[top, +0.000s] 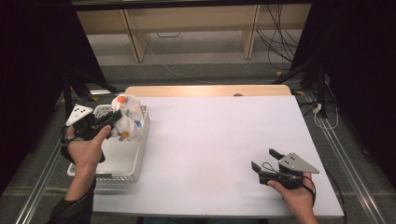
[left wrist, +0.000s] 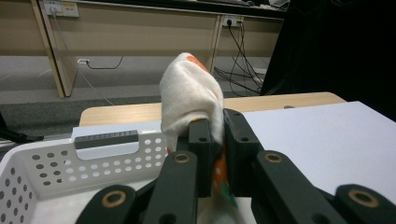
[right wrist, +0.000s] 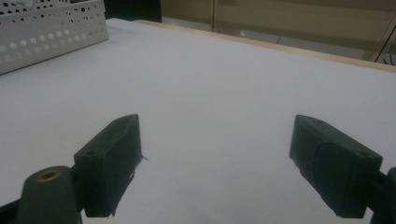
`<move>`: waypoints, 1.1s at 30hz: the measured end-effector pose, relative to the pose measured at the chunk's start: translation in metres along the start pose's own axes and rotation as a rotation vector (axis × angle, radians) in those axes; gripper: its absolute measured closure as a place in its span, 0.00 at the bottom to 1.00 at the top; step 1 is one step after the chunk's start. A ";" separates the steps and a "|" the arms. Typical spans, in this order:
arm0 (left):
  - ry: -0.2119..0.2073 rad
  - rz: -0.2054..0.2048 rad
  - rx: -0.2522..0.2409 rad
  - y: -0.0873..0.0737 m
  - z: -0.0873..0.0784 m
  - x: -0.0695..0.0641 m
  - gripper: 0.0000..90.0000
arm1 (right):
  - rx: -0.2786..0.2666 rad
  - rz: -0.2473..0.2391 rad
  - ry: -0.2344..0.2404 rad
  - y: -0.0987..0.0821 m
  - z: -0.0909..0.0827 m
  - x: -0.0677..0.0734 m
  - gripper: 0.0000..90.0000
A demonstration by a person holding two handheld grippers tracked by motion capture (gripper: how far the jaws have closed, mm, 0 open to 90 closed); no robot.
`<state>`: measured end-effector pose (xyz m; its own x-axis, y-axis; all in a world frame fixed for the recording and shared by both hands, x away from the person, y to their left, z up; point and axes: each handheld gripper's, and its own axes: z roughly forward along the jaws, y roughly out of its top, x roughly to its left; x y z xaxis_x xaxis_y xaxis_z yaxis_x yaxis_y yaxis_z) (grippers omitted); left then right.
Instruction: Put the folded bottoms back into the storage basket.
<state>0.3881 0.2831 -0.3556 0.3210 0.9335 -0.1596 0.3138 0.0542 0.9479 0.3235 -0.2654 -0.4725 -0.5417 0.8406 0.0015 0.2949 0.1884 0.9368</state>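
A white cloth [top: 128, 116] with orange, blue and green spots hangs bunched above the far end of a white perforated basket [top: 122, 161] at the table's left. My left gripper [top: 112, 119] is shut on it; in the left gripper view the cloth [left wrist: 189, 93] rises out from between the closed jaws, midpoint [left wrist: 218, 133], with the basket's wall [left wrist: 56, 163] below. My right gripper [top: 266, 161] rests open near the front right of the white table [top: 215, 140]. In the right gripper view my right gripper [right wrist: 217, 163] has its jaws spread wide with nothing between them.
The basket [right wrist: 46, 32] sits far off to the upper left in the right gripper view. A wooden strip [top: 208, 90] runs along the table's far edge. Beyond it stand shelf legs, floor cables and black curtains on both sides. Metal rails flank the table.
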 end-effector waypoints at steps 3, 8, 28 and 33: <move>0.003 0.000 0.002 -0.001 0.000 0.001 0.91 | 0.000 0.001 0.001 0.000 0.000 0.000 0.19; 0.008 0.000 0.005 -0.002 -0.001 0.003 0.91 | -0.001 -0.002 0.000 0.000 0.000 0.000 0.19; 0.027 -0.005 0.020 -0.007 -0.004 0.013 0.91 | -0.003 0.001 -0.001 0.000 0.000 0.000 0.19; 0.031 -0.005 0.026 -0.009 -0.004 0.015 0.91 | -0.003 0.002 0.000 0.000 0.000 0.000 0.19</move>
<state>0.3870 0.2979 -0.3653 0.2916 0.9439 -0.1551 0.3383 0.0499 0.9397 0.3236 -0.2652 -0.4728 -0.5410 0.8410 0.0029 0.2938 0.1857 0.9377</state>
